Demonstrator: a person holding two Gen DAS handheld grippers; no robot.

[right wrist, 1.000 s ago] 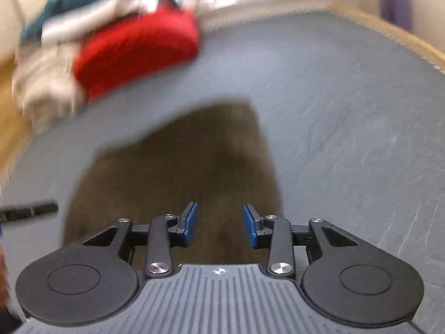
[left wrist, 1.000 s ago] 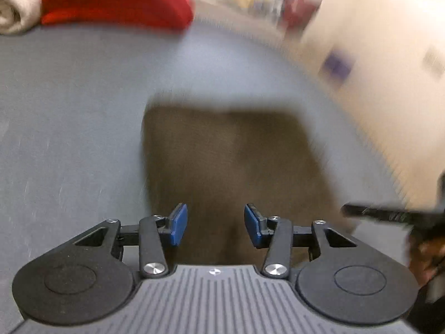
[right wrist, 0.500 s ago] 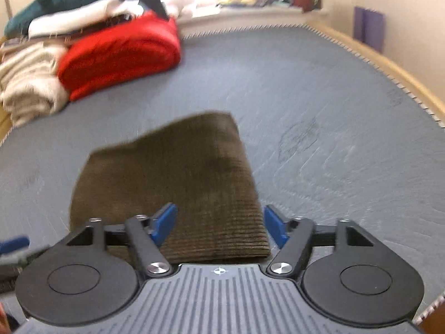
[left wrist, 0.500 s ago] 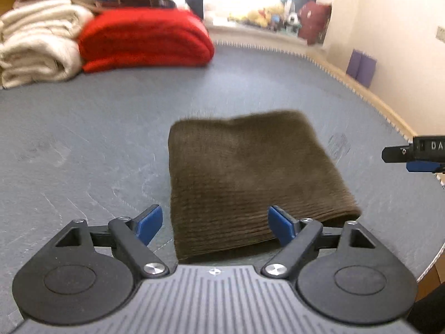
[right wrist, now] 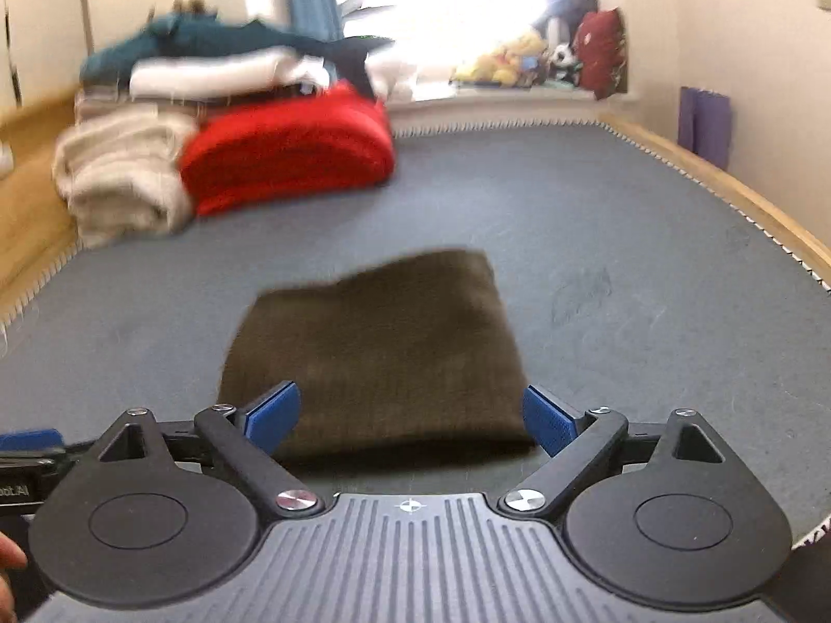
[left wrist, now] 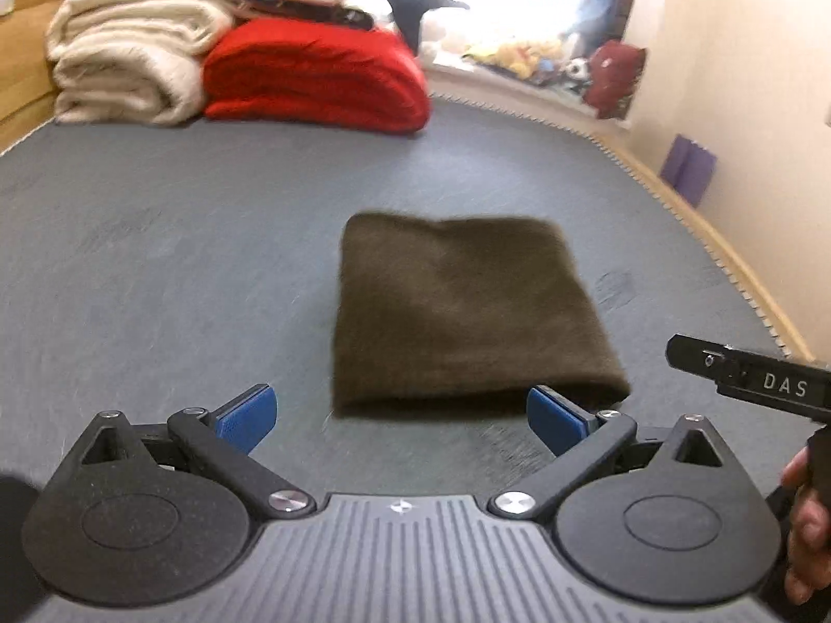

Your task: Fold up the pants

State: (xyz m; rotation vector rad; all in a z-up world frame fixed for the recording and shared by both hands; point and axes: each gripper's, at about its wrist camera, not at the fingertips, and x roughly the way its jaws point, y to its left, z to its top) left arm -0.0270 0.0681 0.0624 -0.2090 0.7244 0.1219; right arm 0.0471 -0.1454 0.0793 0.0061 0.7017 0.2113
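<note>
The brown pants [left wrist: 462, 311] lie folded into a compact rectangle on the grey bed [left wrist: 156, 259], flat and slightly blurred, with no gripper touching them. In the left wrist view the left hand-held gripper [left wrist: 400, 415] hangs above the bed short of the bundle's near edge; its jaws have just been opening and now stand spread wide, with nothing between the blue pads [left wrist: 246, 415], the pants lying beyond them toward 12 o'clock. In the right wrist view the right hand-held gripper [right wrist: 410, 418] is likewise spread wide after just opening, its blue pads [right wrist: 272, 415] framing the near edge of the pants [right wrist: 374, 348] from above without pressing on the cloth. The right tool's black body also shows at 3 o'clock in the left view, with fingers [left wrist: 807, 524] of the hand on it at the frame's edge. At 11 o'clock from the pants, at the far end of the bed, a folded red blanket [left wrist: 317, 78] sits beside a stack of cream blankets [left wrist: 130, 57], well apart from the pants. Soft toys [right wrist: 509, 65] line the bright window ledge beyond, at about 1 o'clock.
</note>
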